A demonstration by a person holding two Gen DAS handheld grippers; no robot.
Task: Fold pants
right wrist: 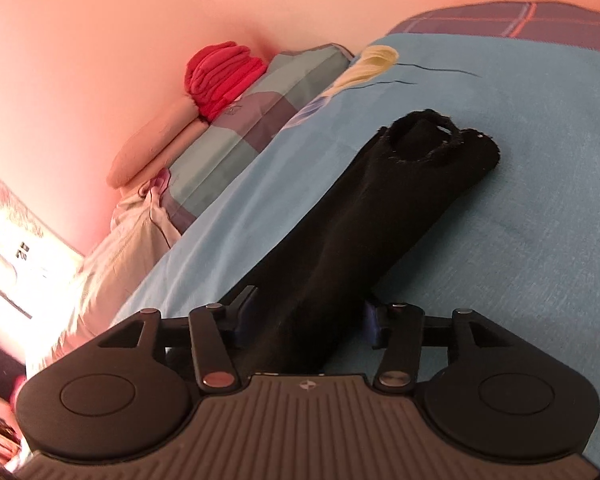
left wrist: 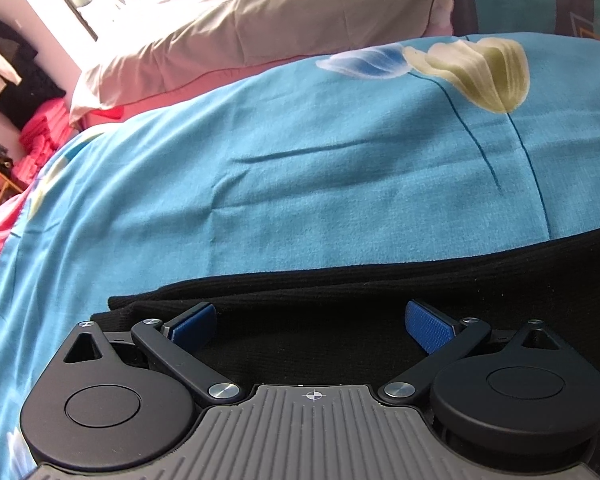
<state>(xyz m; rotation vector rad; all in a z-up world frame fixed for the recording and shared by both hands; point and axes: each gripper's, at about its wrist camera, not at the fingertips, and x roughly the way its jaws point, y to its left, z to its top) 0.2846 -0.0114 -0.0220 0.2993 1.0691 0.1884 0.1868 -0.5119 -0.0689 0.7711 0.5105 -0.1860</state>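
Black pants [left wrist: 340,280] lie on a blue flowered bedsheet [left wrist: 260,160]. In the left wrist view my left gripper [left wrist: 312,322] is open, its blue pads [left wrist: 428,326] spread wide just above the black fabric near its left end. In the right wrist view the pant legs [right wrist: 372,208] stretch away to frayed cuffs [right wrist: 440,136]. My right gripper [right wrist: 306,318] straddles the legs, its blue pads [right wrist: 370,320] on either side of the fabric with the jaws wide, not pressed on it.
A beige pillow [left wrist: 260,28] and a checked quilt [right wrist: 240,128] lie at the bed's head by the pink wall. A folded red cloth [right wrist: 220,76] sits on the quilt. Pink and dark items [left wrist: 32,136] stand beside the bed at left.
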